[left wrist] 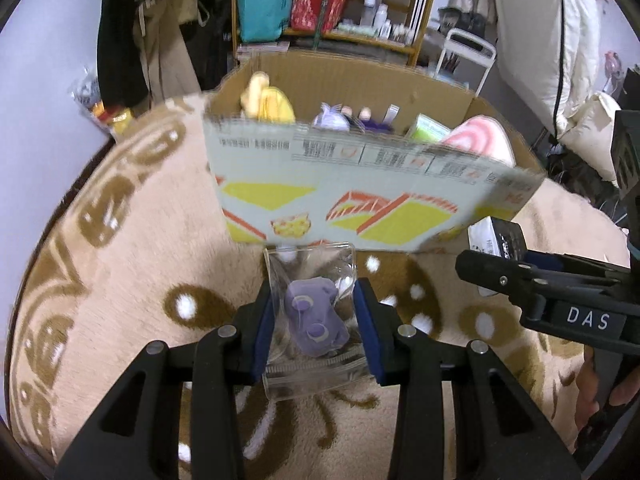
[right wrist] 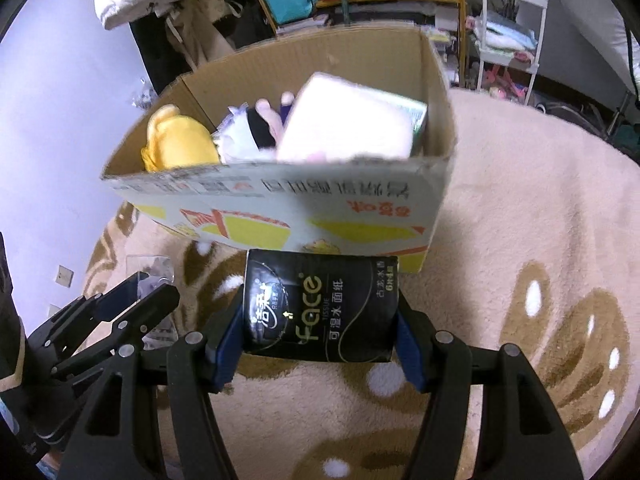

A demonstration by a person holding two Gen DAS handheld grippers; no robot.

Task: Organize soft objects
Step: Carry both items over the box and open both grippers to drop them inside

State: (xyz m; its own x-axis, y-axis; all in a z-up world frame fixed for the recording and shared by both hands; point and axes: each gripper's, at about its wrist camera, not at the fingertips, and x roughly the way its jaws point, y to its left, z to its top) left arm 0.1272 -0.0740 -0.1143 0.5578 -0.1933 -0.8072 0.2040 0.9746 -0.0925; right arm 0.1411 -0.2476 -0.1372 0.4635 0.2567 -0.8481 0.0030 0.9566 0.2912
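Observation:
My left gripper [left wrist: 314, 316] is shut on a clear zip bag [left wrist: 312, 320] with a small purple plush [left wrist: 316, 326] inside, held above the rug in front of the cardboard box [left wrist: 360, 184]. My right gripper [right wrist: 320, 320] is shut on a black "Face" tissue pack [right wrist: 320, 306], also held in front of the box [right wrist: 280, 208]. The box holds a yellow plush [right wrist: 176, 144], a white and black doll [right wrist: 248, 132] and a pale pink cushion [right wrist: 348, 124]. The right gripper shows at the right of the left wrist view [left wrist: 492, 268]; the left gripper shows at the lower left of the right wrist view [right wrist: 140, 300].
A beige rug with brown patterns [left wrist: 120, 280] covers the floor. Behind the box stand a wooden shelf with bags and bottles [left wrist: 340, 4], hanging clothes [left wrist: 152, 32] and a white rack [right wrist: 508, 20]. White bedding [left wrist: 532, 40] is at the right.

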